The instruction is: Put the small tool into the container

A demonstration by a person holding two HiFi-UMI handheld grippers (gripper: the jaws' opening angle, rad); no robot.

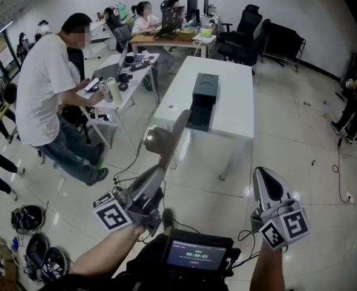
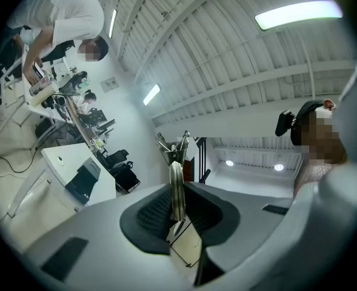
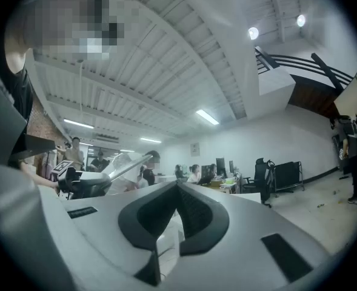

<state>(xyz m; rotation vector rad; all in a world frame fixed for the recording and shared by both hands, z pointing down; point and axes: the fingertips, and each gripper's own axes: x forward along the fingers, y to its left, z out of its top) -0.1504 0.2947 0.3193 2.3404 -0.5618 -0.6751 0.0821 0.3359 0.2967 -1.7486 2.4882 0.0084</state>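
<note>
My left gripper [image 1: 156, 176] is shut on a small flat metal tool [image 1: 166, 139] and points up and forward over the floor. In the left gripper view the tool [image 2: 176, 180] stands edge-on between the dark pads, its forked tip sticking out past them. A black open container [image 1: 203, 96] sits on the white table [image 1: 239, 108] ahead, well beyond the tool; it also shows in the left gripper view as a dark box [image 2: 83, 179] at lower left. My right gripper [image 1: 265, 174] is held level at the right, shut, with nothing between its jaws [image 3: 178, 190].
A person in a white shirt [image 1: 42, 96] stands at the left by a cluttered desk [image 1: 114, 80]. Office chairs [image 1: 245, 38] and seated people are at the back. Cables and bags [image 1: 33, 247] lie on the tiled floor near my left side.
</note>
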